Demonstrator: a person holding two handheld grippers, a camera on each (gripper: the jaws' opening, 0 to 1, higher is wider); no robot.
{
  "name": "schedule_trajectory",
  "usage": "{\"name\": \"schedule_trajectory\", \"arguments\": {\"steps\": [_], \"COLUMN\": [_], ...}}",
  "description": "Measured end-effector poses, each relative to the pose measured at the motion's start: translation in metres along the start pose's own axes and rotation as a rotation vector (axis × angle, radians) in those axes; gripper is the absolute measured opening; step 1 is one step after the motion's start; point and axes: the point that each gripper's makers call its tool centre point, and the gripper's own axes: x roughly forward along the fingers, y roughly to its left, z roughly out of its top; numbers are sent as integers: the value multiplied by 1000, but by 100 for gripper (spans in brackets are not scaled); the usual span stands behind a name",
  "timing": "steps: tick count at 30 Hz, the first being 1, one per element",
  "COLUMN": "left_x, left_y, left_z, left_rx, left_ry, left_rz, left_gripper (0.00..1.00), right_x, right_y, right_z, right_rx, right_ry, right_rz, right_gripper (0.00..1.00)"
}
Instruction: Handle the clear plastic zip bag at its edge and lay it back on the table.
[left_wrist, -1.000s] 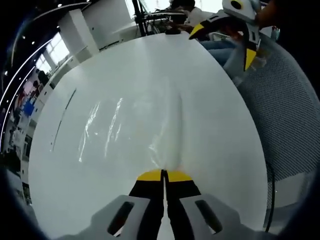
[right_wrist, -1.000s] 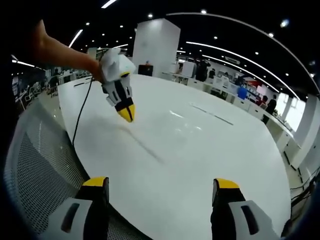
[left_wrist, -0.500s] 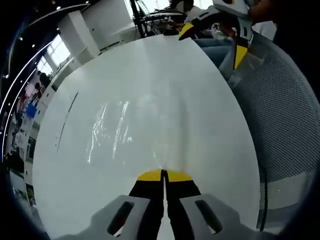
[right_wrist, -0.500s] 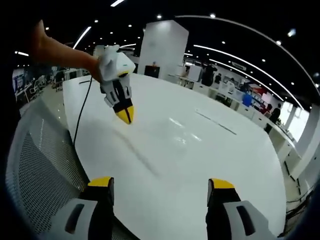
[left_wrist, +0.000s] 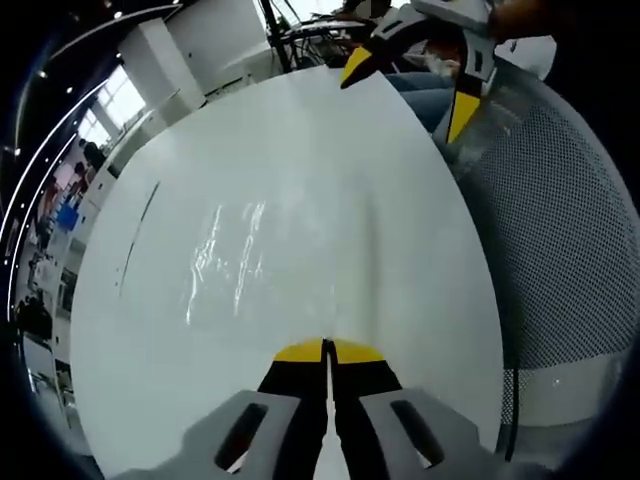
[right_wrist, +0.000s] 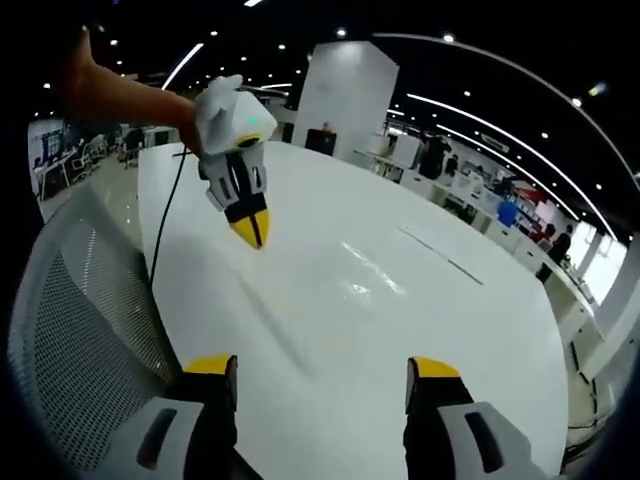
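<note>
Evidently left gripper pinches flat zip bag.

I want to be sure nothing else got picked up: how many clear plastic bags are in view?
1: the clear zip bag lies mostly on the white table, its near edge pinched in the left gripper. More transparent film could go unseen.

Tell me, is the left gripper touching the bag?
Touching. In the left gripper view, the left gripper has its jaws shut together on the edge of the clear bag, which stretches away from the tips over the white table.
</note>
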Motion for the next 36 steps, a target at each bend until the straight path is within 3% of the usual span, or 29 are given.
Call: {"name": "schedule_trajectory", "arguments": {"steps": [9,13,36], "left_x": [-7,-9,-15], "left_y": [-6,-10,-24], "left_z": [7,8,19], "left_rx": [-10,-14,-25], "left_ry": [-8,-7,-12], "left_rz": [16,22,31], "left_gripper": [0,0,0], "right_x": [9,13,27], "right_y": [6,10,18], "right_z": [14,15,31], "right_rx": [-47,-40,-39], "right_ry": [-27,-23,-36], "right_rz": [28,50,99], "right_gripper": [59,51,37]}}
